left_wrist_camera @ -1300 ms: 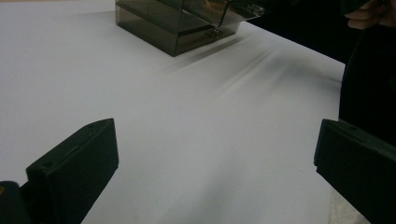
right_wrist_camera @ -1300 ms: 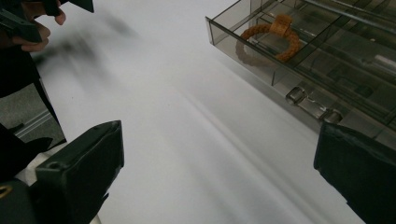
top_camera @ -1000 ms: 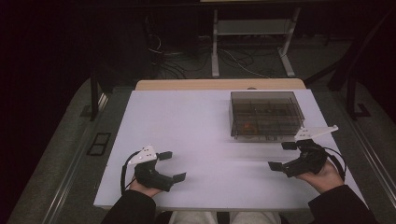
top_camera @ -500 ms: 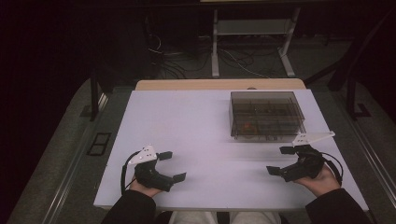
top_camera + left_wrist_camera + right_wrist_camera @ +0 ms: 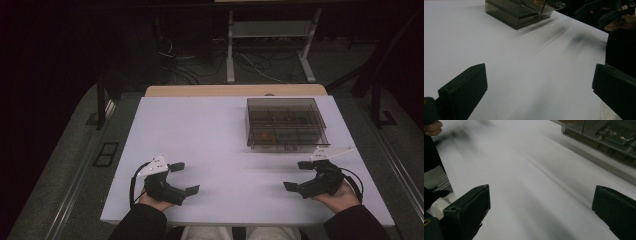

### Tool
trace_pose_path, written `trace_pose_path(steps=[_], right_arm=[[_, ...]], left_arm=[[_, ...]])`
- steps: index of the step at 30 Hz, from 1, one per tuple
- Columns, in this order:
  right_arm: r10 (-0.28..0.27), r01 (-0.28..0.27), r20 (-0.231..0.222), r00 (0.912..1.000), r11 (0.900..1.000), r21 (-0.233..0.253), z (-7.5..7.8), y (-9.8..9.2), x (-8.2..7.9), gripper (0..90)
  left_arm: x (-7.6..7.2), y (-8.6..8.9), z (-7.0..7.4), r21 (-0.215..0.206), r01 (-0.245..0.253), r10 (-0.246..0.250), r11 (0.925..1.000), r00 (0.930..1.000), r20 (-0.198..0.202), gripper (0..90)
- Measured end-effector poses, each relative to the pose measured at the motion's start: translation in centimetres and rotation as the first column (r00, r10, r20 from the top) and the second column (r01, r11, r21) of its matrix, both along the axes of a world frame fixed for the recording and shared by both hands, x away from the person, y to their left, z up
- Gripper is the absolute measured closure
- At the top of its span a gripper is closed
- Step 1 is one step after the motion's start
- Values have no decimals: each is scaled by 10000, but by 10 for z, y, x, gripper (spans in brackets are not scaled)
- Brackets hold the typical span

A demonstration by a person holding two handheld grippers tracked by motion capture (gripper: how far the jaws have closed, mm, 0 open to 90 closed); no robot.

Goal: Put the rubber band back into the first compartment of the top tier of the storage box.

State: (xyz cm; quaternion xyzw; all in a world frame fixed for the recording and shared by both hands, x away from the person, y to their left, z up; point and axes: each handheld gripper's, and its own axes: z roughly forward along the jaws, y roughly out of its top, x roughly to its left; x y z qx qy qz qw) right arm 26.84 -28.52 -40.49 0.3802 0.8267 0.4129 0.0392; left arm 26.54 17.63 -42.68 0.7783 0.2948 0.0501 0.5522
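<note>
A translucent smoked box (image 5: 286, 124) with internal dividers is taken as the landmark; it rests on the far right part of the white table (image 5: 215, 135), with its lid down as far as can be judged. The right gripper (image 5: 298, 176) is held just in front of the box's near right corner, apart from it, with its 2 jaws spread wide and nothing between them. The left gripper (image 5: 182, 177) is held well apart from the box, toward the near left of the table, its 2 jaws likewise spread and empty. In the right gripper view the box (image 5: 607, 135) is seen at the upper right, untouched. Small items inside the box are visible, but their kind cannot be told. No contact with the box is made yet; the work is judged to be at its start, with approach, grasp and handling all left to do.
</note>
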Motion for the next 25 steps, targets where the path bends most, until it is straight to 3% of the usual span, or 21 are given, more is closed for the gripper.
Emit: trace_pose_path(steps=[25], right_arm=[[-126,126,49,9999,9999,85,-24,-5,-3,10]], left_arm=[[0,-1,-1,-23,54,-54,10000,10000,-29,0]])
